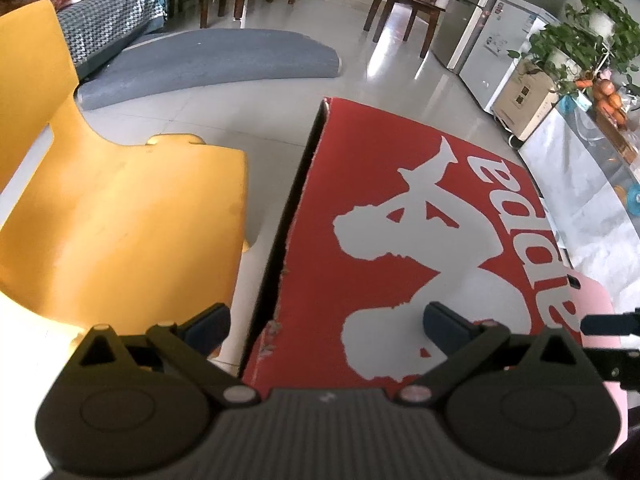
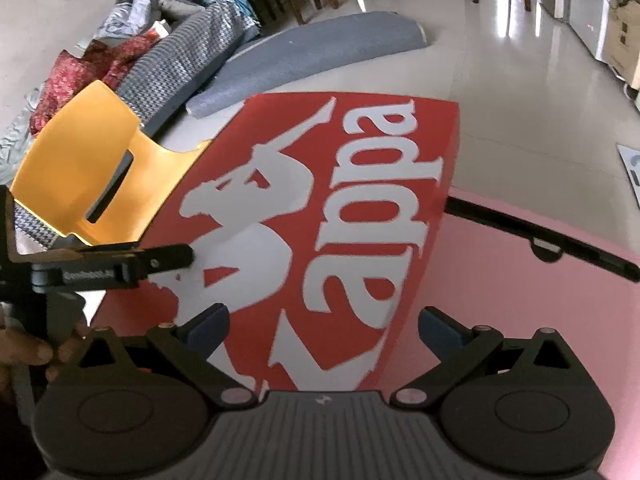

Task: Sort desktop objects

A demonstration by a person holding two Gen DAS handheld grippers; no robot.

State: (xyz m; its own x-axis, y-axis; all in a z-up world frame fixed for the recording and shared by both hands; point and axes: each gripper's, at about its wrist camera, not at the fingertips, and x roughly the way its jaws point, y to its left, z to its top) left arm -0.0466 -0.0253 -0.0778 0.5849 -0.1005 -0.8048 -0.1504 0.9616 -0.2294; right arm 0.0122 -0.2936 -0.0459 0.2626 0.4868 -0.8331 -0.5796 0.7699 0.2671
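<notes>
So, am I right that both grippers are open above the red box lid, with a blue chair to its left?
Not quite: the chair is yellow, not blue, as the left wrist view shows. The rest holds: the left gripper and right gripper hover with jaws open over the red box lid.

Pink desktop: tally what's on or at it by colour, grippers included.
Red: 1, the shoebox lid
Black: 3, the pen, the left gripper and the right gripper, both open and empty
Yellow: 1, the chair beside the pink desk
Total: 5
</notes>
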